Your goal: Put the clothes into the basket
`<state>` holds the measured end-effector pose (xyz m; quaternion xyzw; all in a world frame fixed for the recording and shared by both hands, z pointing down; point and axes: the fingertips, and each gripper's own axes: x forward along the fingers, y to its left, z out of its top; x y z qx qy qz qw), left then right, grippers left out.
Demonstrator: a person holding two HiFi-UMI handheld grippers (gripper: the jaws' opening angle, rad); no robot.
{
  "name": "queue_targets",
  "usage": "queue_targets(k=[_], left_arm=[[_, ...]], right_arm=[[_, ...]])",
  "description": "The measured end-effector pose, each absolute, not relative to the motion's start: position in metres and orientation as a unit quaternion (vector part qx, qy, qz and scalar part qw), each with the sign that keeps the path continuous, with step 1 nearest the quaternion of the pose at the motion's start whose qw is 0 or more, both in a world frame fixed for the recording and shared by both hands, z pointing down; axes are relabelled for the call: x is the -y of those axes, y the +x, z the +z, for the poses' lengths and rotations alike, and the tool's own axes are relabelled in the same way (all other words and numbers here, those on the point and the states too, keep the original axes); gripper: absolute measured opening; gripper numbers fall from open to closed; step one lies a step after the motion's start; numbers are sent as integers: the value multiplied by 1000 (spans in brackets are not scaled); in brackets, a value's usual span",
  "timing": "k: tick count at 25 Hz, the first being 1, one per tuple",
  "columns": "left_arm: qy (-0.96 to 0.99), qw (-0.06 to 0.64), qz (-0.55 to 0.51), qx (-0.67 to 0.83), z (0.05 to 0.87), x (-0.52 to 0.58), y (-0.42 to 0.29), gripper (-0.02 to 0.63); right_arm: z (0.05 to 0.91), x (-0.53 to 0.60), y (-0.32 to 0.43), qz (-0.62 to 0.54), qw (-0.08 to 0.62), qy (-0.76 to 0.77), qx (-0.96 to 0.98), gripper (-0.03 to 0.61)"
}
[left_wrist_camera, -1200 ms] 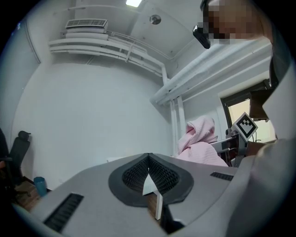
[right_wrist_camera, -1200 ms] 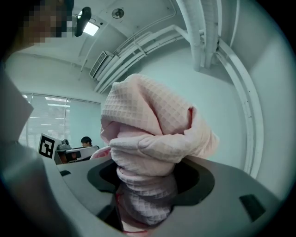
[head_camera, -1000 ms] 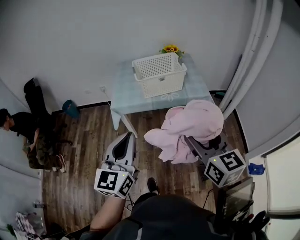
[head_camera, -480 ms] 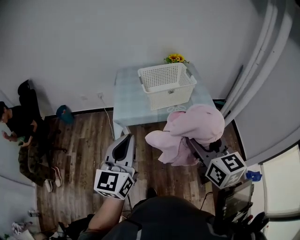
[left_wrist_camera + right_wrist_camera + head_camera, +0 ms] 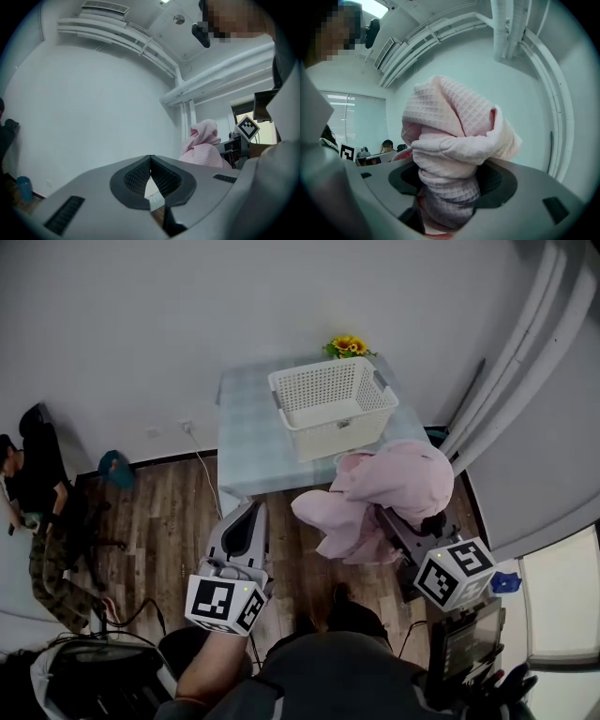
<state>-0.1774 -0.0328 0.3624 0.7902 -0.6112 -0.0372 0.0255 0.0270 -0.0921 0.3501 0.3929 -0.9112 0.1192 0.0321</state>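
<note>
The right tongs are clamped on the pink clothes. The two sides of these tongs stand wide apart, because a thick roll of the soft, bumpy cloth is squeezed between them. The rest of the cloth puffs up in a big lump over the tongs, and some of it hangs down toward the floor.

The left tongs are closed, with their tips together. They hold nothing and touch nothing.

The white basket has lots of little holes. It sits on the bench, which has a pale checked cover. The pink clothes are up in the air, near the front of the basket on its right side, by the edge of the bench. They are not in the basket. The left tongs are in front of the basket on its left side, lower down, over the wooden floor.

Yellow flowers peek out just behind the basket. Far to the left of the basket, a person in dark clothes is by the wall.
</note>
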Motion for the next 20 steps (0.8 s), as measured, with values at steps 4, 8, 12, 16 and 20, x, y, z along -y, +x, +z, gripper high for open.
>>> queue_targets(k=[4, 8, 12, 16, 20], left_arm=[[788, 38, -25, 613, 367, 94, -191, 9], [784, 32, -22, 620, 362, 131, -190, 9], [779, 17, -21, 627, 349, 174, -188, 9], [774, 9, -20, 633, 340, 210, -186, 9], [764, -1, -17, 645, 330, 239, -183, 9]], right_arm=[[355, 153, 12, 134, 34, 389, 911, 313], [356, 192, 8, 138, 29, 377, 915, 313], [347, 233, 5, 137, 14, 365, 921, 313], [338, 269, 6, 135, 8, 354, 926, 313], [331, 300, 9, 135, 1, 341, 930, 313]])
